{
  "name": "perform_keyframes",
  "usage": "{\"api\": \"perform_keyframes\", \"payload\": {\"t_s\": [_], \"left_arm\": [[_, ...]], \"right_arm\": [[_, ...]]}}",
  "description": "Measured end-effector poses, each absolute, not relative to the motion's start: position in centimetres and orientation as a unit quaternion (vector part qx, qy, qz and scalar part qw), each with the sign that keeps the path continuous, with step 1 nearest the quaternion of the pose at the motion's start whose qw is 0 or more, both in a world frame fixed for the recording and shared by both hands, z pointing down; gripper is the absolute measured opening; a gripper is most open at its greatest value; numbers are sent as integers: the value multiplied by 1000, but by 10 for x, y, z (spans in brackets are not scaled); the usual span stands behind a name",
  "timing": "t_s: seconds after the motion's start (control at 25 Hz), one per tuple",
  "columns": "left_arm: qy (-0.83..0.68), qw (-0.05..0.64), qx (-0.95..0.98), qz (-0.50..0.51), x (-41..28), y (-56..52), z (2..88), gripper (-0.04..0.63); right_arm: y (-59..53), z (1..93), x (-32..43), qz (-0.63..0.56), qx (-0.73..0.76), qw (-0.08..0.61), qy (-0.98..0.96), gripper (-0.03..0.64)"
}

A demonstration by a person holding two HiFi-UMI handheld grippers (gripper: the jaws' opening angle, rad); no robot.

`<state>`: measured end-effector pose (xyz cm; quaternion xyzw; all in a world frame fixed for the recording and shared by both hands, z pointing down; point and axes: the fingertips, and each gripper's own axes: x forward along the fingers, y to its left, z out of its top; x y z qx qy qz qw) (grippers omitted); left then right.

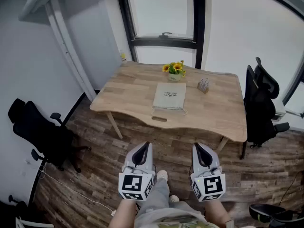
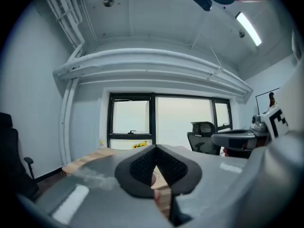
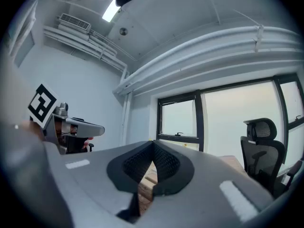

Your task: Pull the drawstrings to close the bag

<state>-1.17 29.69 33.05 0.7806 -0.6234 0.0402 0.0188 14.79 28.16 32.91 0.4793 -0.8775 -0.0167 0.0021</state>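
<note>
Bag (image 1: 169, 96) lies flat mid-worktop (image 1: 128, 87); its drawstrings are too small to discern. Left gripper (image 1: 143, 148) and right gripper (image 1: 200, 148), fingers clenched on nothing, are held well short of it. Risk: an uneven pull could drag the light bag into the flower pot (image 1: 175, 72) just beyond.

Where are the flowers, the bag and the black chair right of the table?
flowers (image 1: 175, 68): head view, on the yellow blooms.
bag (image 1: 169, 95): head view, middle of its flat top.
black chair (image 1: 259, 103): head view, middle of its dark back.
</note>
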Motion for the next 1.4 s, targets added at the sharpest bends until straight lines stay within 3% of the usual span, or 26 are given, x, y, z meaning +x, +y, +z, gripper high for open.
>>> {"api": "perform_keyframes", "payload": {"t_s": [0.28,0.44,0.56,0.76,1.0,1.4], "left_arm": [[-627,20,779,19,-21,284,327,0],[-628,21,778,4,-26,274,325,1],[-627,14,779,2,-29,258,323,166],[-616,9,788,26,-35,224,333,274],[-615,17,788,34,-53,174,341,282],[-603,47,795,48,-73,101,364,282]], "right_arm": [[266,322,146,-19,481,-24,-876,9],[256,324,139,-19,467,-14,-884,88],[241,322,138,-23,470,-10,-882,167],[213,319,136,-28,473,-11,-881,257],[169,325,131,-22,460,13,-888,311],[104,345,130,13,453,36,-891,316]]}}
